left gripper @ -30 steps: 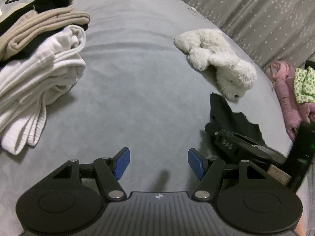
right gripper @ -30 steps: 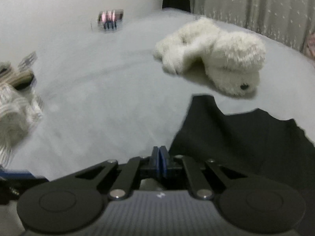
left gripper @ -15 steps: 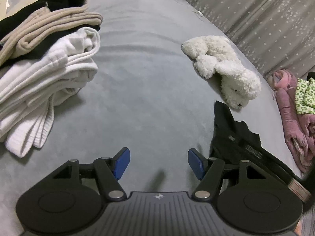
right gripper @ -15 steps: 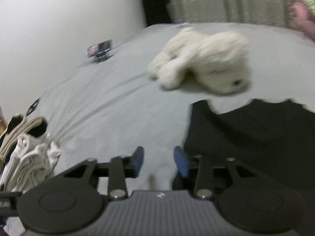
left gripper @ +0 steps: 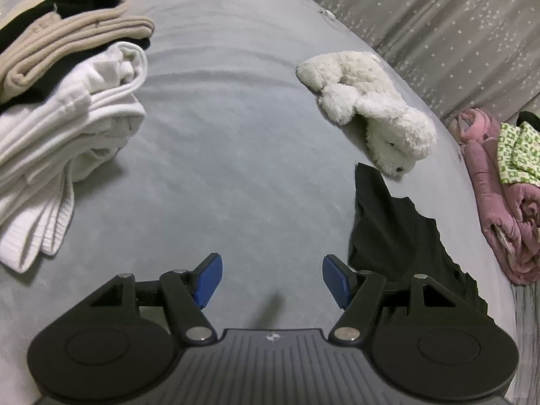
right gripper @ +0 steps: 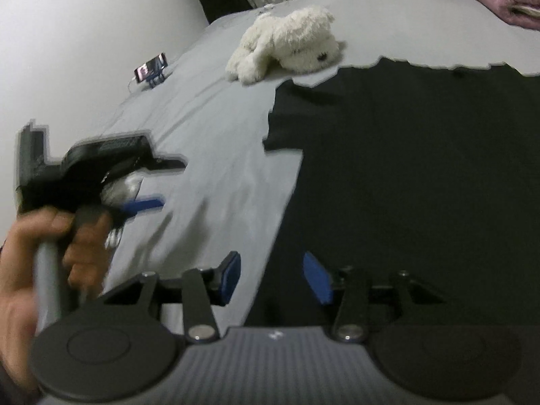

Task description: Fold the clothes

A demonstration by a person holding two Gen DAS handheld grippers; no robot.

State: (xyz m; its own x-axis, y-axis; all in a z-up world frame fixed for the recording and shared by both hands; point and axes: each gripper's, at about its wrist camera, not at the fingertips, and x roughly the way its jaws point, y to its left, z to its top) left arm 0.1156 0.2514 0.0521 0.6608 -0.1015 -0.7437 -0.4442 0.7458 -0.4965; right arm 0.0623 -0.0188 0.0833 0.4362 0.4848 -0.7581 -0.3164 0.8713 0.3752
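Right hand-held gripper, bottom centre of the right wrist view: jaws opening, nothing pinched. The edge of the black garment is seen between and below the pads, not pressed by them. Left hand-held gripper, bottom centre of its own view: jaws spread, nothing between them, bare grey bed underneath. In the right wrist view the left gripper is seen at left, gripped by a hand, blurred.

Risks, as judged:
- Black cloth on dim bedding: edges and layers are hard to read, so two layers could be pinched as one, or bedsheet taken with it.
- Garment edge lies close to the stuffed toy; a fold toward the upper right could drag onto the toy.
- Motion blur in the right view: a grab made at speed could miss the hem.

Garment: black, thin, spread mostly flat at lower right of the left view and across the right half of the right view; ragged outline, a notch at its left edge. Type cannot be told.

Farther, upper left of the left view: a clothes pile, white, beige and black, well apart from the black garment. Far right: pink bedding.
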